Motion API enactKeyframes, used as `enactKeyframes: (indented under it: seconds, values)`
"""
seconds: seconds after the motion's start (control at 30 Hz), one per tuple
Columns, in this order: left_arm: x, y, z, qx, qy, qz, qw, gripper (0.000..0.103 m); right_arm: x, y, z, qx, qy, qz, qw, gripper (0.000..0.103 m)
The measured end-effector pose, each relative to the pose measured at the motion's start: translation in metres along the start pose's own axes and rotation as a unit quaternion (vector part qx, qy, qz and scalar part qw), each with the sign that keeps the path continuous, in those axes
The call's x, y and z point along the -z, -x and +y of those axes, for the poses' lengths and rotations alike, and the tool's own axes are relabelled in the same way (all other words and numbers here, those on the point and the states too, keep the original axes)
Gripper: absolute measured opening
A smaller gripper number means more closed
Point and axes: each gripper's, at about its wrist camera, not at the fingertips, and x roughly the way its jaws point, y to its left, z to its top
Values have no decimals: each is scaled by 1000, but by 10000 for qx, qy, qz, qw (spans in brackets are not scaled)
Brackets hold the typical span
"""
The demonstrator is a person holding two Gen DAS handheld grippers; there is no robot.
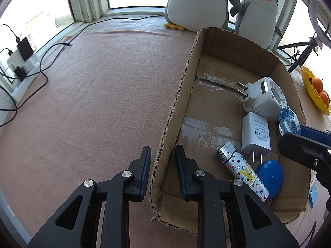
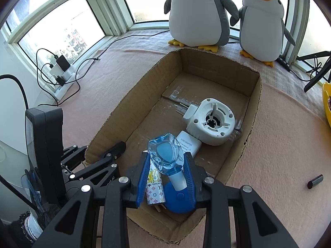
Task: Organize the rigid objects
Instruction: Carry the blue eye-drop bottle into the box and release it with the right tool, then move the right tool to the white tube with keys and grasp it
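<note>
the right gripper (image 2: pixel 166 170) pinches a clear blue bottle (image 2: pixel 165 155) between its fingers, above the near end of the cardboard box (image 2: pixel 255 111). the left gripper (image 1: pixel 162 171) straddles the box's left wall, fingers narrowly parted, gripping nothing. inside the box lie a round white adapter (image 2: pixel 211 122), a flat white charger (image 1: pixel 256 134), a patterned lighter (image 1: pixel 242 169) and a blue disc (image 1: pixel 271 175).

The big penguin (image 2: pixel 196 14) loses its head to the top edge in both views. The lighter (image 2: pixel 154 186) lies mostly behind the right claw (image 2: pixel 166 177) and its bottle (image 2: pixel 165 155), and the blue disc (image 2: pixel 180 200) is half covered too. The fruit bowl (image 1: pixel 314 91) is cut by the right edge. A small dark cylinder (image 2: pixel 315 181) on the tabletop (image 2: pixel 279 155) is too small to identify.
</note>
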Motion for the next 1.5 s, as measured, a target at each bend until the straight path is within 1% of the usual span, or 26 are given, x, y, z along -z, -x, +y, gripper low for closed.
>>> enactKeyframes:
  seconds: [0.03,0.1,0.13,0.3,0.43,0.57,0.67,0.8,0.9,1.0,1.1,1.23,1.37,1.5]
  values:
    - [0,0,0,-1,0,-1,10000,23,0,0,-1,-16,-22,6,10000,31]
    - [0,0,0,-6,-1,-1,10000,23,0,1,-3,-73,-96,7,9999,47]
    - [0,0,0,-10,-2,-2,10000,23,0,3,-4,-58,-116,-27,9999,48]
    - [0,0,0,-16,-2,-4,10000,23,3,12,-9,-9,-188,-83,9998,49]
    - [0,0,-1,-39,-19,-3,10000,23,10,31,-16,-23,-335,-199,9992,49]
    - [-1,0,-2,-60,-66,-1,10000,23,20,64,-23,67,-493,-402,9980,49]
    - [-1,0,-3,-76,-109,-10,9999,23,30,96,-31,183,-661,-619,9957,49]
    - [-1,0,-4,-96,-186,-3,9998,23,44,135,-45,370,-885,-803,9921,49]
    - [-1,0,-5,-92,-255,-2,9996,23,56,160,-55,609,-938,-906,9896,52]
    - [-2,0,-5,-90,-277,16,9996,23,68,176,-65,760,-1048,-950,9870,56]
    - [-2,0,-6,-122,-300,28,9995,23,81,185,-75,856,-1170,-939,9850,56]
    - [-2,0,-7,-174,-303,23,9994,23,98,188,-87,885,-1315,-837,9838,56]
    - [-2,0,-8,-206,-290,24,9994,23,112,180,-93,775,-1469,-749,9833,56]
    - [-2,0,-11,-313,-321,22,9990,23,125,170,-95,644,-1605,-723,9823,56]
